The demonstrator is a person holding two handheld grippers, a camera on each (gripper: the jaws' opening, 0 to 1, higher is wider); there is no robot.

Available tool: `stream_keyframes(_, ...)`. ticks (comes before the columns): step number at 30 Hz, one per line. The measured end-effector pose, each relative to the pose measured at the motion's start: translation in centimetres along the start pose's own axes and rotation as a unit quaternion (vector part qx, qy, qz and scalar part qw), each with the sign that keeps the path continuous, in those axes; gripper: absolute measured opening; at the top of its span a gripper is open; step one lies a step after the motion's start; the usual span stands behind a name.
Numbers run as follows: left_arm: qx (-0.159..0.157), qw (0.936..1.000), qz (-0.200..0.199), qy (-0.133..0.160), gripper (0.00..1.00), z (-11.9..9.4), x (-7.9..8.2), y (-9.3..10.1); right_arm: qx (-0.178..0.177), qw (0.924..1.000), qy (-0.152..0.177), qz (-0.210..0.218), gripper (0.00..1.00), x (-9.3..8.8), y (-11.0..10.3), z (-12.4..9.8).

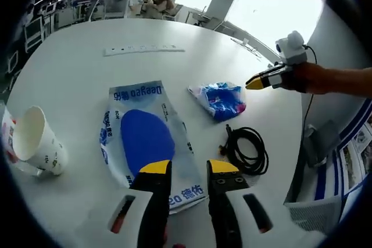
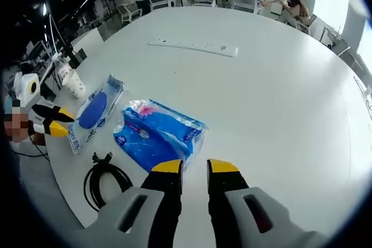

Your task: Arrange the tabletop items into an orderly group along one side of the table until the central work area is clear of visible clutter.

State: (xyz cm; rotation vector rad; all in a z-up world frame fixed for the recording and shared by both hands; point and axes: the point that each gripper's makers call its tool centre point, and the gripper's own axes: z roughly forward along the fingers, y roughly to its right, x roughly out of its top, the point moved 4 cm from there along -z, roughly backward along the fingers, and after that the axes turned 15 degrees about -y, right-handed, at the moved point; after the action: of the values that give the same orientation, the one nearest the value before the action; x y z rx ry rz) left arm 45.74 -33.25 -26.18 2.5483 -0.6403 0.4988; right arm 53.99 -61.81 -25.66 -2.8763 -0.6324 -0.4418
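Left gripper (image 1: 189, 169): jaws parted, holding nothing, tips over the near edge of the wipes pack (image 1: 142, 137).
Right gripper (image 2: 195, 168): jaws parted, holding nothing, tissue pack (image 2: 158, 133) just ahead of the tips.
Paper cup (image 1: 36, 140): on its side, left of the wipes pack.
Black cable (image 1: 247, 150): coiled, beside the tissue pack.
Power strip (image 2: 193, 46): far across the white table (image 2: 279, 97).

A flat blue-and-white pouch (image 1: 142, 137) lies on the white table (image 1: 75, 79), with a white paper cup (image 1: 36, 140) on its side well apart from it, mouth tilted up. A crumpled blue tissue pack (image 2: 158, 133) rests beside the pouch, and a coiled black cable (image 2: 104, 183) lies just beside both near the table edge. A long white power strip (image 2: 193, 46) lies flat farther across the table, well apart from the rest.
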Motion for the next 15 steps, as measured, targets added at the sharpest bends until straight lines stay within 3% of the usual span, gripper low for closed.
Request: stream_keyframes(15, 0.017, 0.9995, -0.025, 0.011, 0.22, -2.2, -2.2, -1.7, 0.022, 0.9990, 0.006, -0.038, 0.14, 3.4, -3.5, 1.1)
